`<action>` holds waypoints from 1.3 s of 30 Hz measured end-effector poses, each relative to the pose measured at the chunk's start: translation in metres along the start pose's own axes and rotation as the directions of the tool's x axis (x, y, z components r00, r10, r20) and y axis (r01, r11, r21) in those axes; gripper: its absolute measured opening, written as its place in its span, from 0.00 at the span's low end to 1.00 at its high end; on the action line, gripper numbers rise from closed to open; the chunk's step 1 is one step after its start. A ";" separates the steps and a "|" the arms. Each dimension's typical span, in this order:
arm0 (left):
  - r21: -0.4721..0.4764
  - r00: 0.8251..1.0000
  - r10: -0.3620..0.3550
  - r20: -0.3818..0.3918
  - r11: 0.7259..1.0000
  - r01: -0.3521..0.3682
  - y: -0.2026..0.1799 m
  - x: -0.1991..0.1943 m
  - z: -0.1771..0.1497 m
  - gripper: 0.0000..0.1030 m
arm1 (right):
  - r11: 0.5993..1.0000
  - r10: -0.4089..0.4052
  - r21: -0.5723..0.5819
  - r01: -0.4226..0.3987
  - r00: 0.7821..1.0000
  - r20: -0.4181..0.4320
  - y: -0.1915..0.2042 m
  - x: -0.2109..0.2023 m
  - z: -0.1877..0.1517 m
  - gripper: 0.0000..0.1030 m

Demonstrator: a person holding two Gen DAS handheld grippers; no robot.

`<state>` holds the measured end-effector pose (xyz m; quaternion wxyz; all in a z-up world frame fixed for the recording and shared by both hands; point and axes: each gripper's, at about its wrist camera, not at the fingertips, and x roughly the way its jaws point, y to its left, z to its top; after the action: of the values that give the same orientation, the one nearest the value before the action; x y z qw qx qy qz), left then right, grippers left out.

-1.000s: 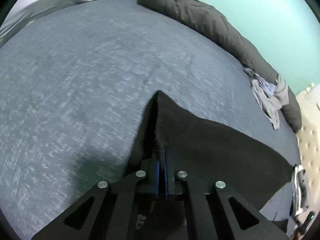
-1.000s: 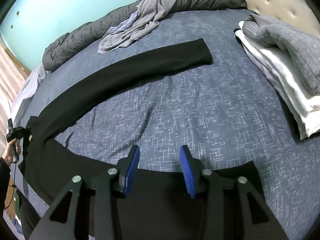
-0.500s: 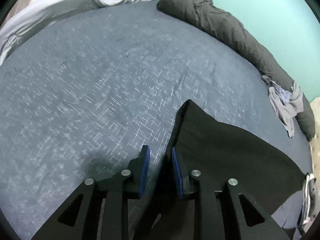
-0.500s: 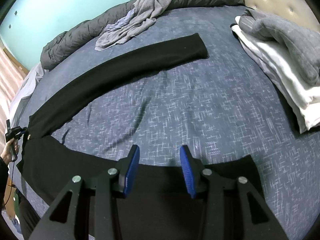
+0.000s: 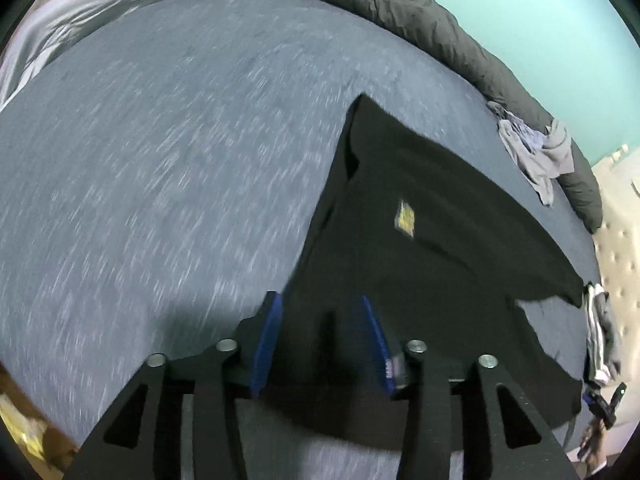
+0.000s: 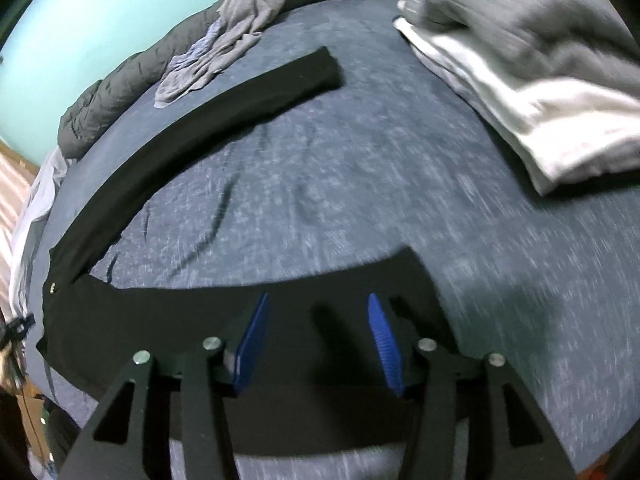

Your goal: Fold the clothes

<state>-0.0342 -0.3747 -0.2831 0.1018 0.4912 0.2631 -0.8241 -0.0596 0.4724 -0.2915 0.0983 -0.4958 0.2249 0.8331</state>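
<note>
A black long-sleeved top (image 6: pixel 208 152) lies flat on the blue-grey bedsheet (image 6: pixel 360 184), one sleeve reaching toward 1 o'clock in the right wrist view. The left gripper (image 5: pixel 322 330) has just been opening; its jaws stand spread over the top's body, pinching nothing. The right gripper (image 6: pixel 318 334), likewise widening, hovers spread above the hem. Folded grey and white clothes (image 6: pixel 520 80) sit at 2 o'clock
</note>
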 end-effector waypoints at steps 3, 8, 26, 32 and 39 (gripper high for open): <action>0.004 1.000 -0.007 -0.027 1.000 0.007 0.002 -0.010 -0.028 0.56 | 1.000 -0.006 0.018 0.007 1.000 -0.004 -0.014 -0.012 -0.010 0.61; -0.011 0.999 -0.031 -0.045 0.999 0.030 0.007 -0.015 -0.057 0.56 | 0.997 -0.018 0.074 0.019 1.000 -0.019 -0.041 -0.025 -0.027 0.61; -0.101 0.995 -0.085 -0.048 0.992 0.080 0.008 0.012 -0.075 0.56 | 0.983 0.067 0.175 -0.052 0.995 -0.079 -0.056 -0.011 -0.056 0.62; -0.142 0.993 -0.112 -0.038 0.984 0.105 0.013 0.026 -0.062 0.35 | 0.984 0.073 0.167 -0.059 0.994 -0.083 -0.052 -0.004 -0.053 0.40; -0.088 0.992 -0.127 0.026 0.988 0.129 0.003 0.013 -0.050 0.09 | 0.986 0.094 0.139 -0.086 0.994 -0.051 -0.044 -0.004 -0.046 0.05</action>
<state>-0.0017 -0.3490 -0.3146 0.0732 0.4598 0.3298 -0.8212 -0.0046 0.4894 -0.3187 0.0878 -0.5011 0.3065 0.8045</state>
